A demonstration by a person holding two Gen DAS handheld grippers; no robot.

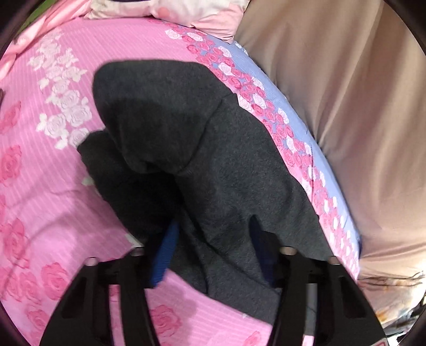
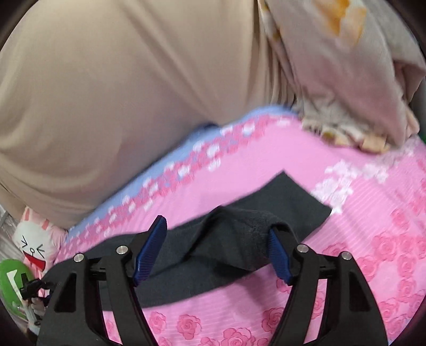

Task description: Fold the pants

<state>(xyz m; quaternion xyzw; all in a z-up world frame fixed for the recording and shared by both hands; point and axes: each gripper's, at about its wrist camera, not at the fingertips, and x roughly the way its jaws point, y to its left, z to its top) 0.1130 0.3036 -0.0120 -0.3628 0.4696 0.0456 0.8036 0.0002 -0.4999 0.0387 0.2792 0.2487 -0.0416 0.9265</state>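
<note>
Dark grey pants lie bunched on a pink rose-print bed sheet. In the left wrist view my left gripper stands wide open, and the cloth drapes over and between its blue-padded fingers. The right pad is mostly hidden under the fabric. In the right wrist view the pants stretch across the sheet. My right gripper is open, with a raised fold of the cloth lying between its blue pads, which do not pinch it.
A person in a beige garment stands at the bed's edge, also filling the top left of the right wrist view. Pillows lie at the bed's head. A beige bedding bundle sits far right. A bunny-print item is at the left.
</note>
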